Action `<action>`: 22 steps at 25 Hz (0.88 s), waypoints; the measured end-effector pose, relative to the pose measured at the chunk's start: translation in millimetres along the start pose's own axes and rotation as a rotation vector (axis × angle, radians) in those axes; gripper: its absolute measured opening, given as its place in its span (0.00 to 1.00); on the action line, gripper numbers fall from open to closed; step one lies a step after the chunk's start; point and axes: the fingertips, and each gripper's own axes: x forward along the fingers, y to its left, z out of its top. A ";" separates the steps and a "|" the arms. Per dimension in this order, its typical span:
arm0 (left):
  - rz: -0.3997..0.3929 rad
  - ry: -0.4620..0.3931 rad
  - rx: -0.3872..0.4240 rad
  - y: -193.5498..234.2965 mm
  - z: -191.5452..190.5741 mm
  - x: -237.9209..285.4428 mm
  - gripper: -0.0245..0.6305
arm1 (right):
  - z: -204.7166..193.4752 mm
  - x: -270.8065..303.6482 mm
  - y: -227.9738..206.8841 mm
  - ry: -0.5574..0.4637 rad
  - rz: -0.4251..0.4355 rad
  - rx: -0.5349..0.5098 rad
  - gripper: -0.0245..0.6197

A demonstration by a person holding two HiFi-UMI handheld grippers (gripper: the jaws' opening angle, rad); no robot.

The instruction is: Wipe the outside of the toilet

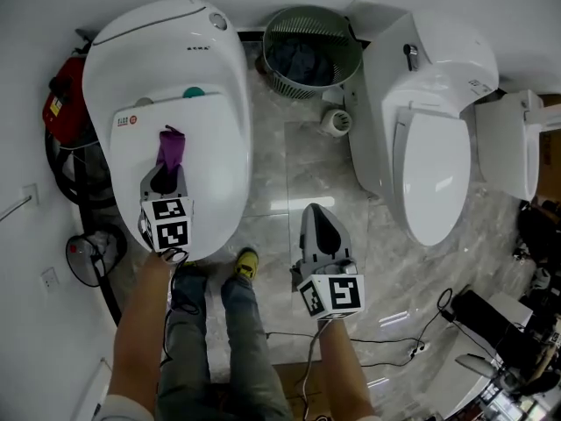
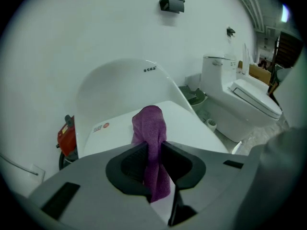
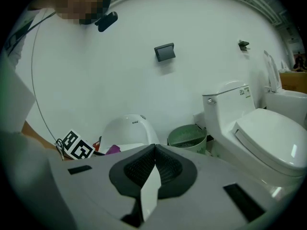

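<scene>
My left gripper (image 1: 164,181) is clamped on a soft purple cloth (image 1: 171,147). The cloth sticks out past the jaws, over the flat lid of the big round white toilet (image 1: 215,95). I cannot tell if the cloth touches the lid.

My right gripper (image 1: 317,228) has its jaws pressed together, with nothing between them. It is over the shiny grey stone floor (image 1: 298,160), between the round toilet and a second white toilet with a tank (image 1: 438,147) on the right.

A round green basket (image 1: 307,88) stands by the wall between the two toilets. A small white paper roll (image 1: 335,122) lies on the floor just beside the basket.
</scene>
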 end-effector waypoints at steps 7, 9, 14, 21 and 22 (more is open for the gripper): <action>-0.277 -0.037 -0.018 -128.6 22.7 -12.4 0.19 | -6.7 -35.6 -30.3 -0.006 -0.024 0.011 0.05; -0.345 -0.057 -0.061 -148.1 29.3 -27.5 0.19 | -7.4 -42.7 -31.9 -0.007 -0.026 0.014 0.05; -0.331 -0.093 -0.139 -119.5 29.9 -58.8 0.19 | -3.0 -48.0 -10.3 -0.023 -0.001 0.019 0.05; -0.172 -0.107 -0.199 9.8 -6.2 -86.9 0.19 | -4.5 -32.6 56.5 -0.017 0.075 -0.009 0.05; -0.145 -0.103 -0.209 30.2 -14.3 -90.0 0.19 | -5.2 -30.1 66.4 -0.016 0.084 -0.017 0.05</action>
